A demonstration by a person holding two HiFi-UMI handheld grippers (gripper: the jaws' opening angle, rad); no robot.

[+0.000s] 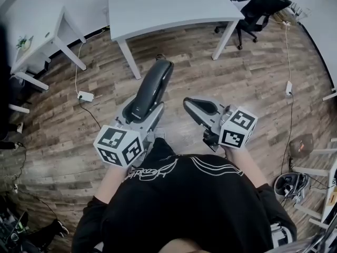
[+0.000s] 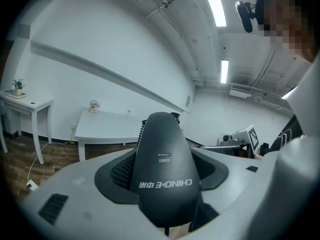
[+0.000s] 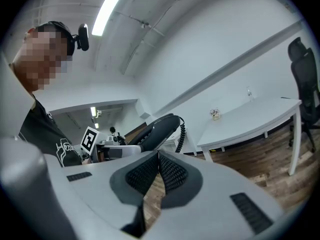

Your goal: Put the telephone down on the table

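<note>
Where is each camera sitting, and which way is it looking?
Head view: on the person's head, looking steeply down at the wooden floor, the white table, the left gripper and the right gripper; the black shirt shows.
Left gripper view: on the left gripper, looking along its fingers, which clamp the telephone; the head camera shows top right.
Right gripper view: on the right gripper, looking along its shut, empty fingers; the black shirt shows at left.
Shared: both gripper views see the white table and the telephone.
</note>
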